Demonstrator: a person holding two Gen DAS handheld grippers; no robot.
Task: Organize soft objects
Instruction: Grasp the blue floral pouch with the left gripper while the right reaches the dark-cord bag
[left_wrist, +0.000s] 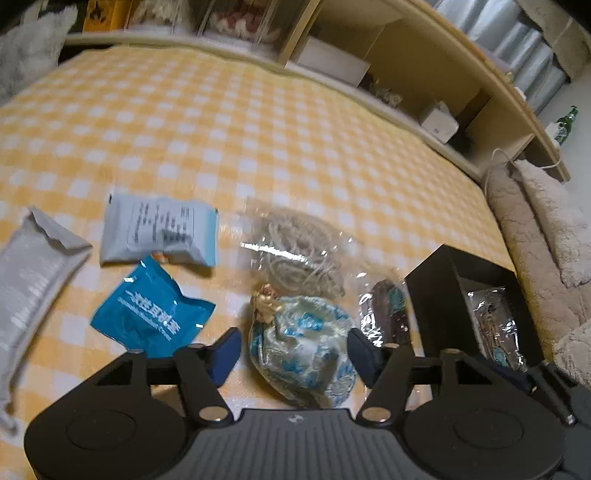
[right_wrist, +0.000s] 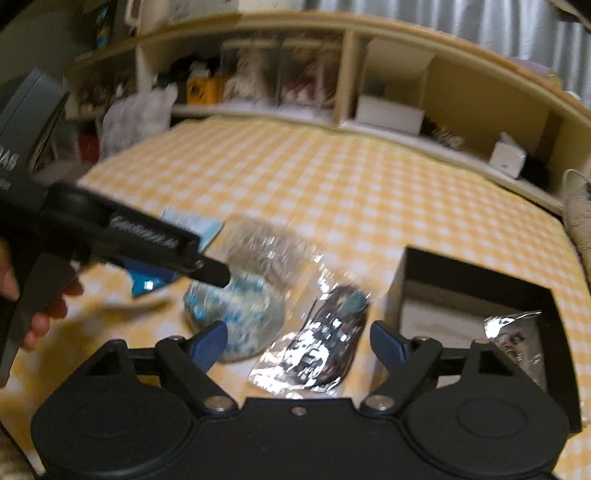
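Hovering over soft packets on the yellow checked cloth (left_wrist: 258, 122), both grippers are gaping wide and holding nothing.

Left gripper (left_wrist: 293, 349) is straddling the blue-patterned pouch (left_wrist: 303, 354), its fingers either side and not visibly touching it; right gripper (right_wrist: 295, 341) is hanging above the shiny dark packet (right_wrist: 325, 343), just beside the black box (right_wrist: 476, 280) where another shiny packet (right_wrist: 517, 336) is lying. Further left, a teal packet (left_wrist: 151, 314), pale blue packet (left_wrist: 159, 230) and grey sleeve (left_wrist: 29, 273) are lying.
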